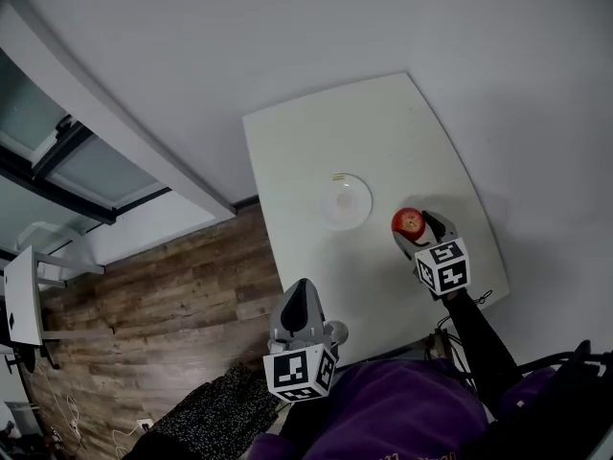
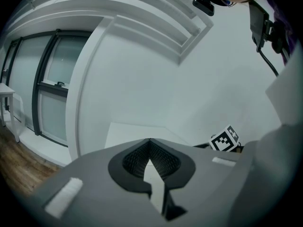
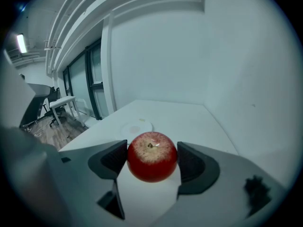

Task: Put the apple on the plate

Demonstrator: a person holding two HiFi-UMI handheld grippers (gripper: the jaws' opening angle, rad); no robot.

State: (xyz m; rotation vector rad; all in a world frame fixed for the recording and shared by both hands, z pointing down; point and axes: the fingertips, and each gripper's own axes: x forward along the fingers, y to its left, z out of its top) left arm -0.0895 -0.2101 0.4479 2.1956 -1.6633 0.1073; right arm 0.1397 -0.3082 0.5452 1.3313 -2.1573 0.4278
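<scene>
The left gripper (image 1: pixel 299 300) hangs at the near left edge of the white table (image 1: pixel 402 132), over the seam between tabletop and wooden floor (image 1: pixel 182 295). Its jaws are pressed together with nothing between them, and it is well apart from the apple.

Further right, the white plate (image 1: pixel 346 201) lies near the middle of the table. It is bare apart from a faint pale mark at its centre.

Just to the right of the plate, and apart from it, the apple (image 1: pixel 408 222) sits between the jaws of the right gripper (image 1: pixel 420 233). The two dark pads clamp it on opposite sides. The apple is red and round. It stands stem-up, with a pale speckled patch around the short stalk.

The apple's underside is hidden by its own bulge, so the views do not show whether it rests on the table or hangs just above it. The person shows only as purple clothing (image 1: pixel 402 410) cut off at the bottom edge of the head view.
</scene>
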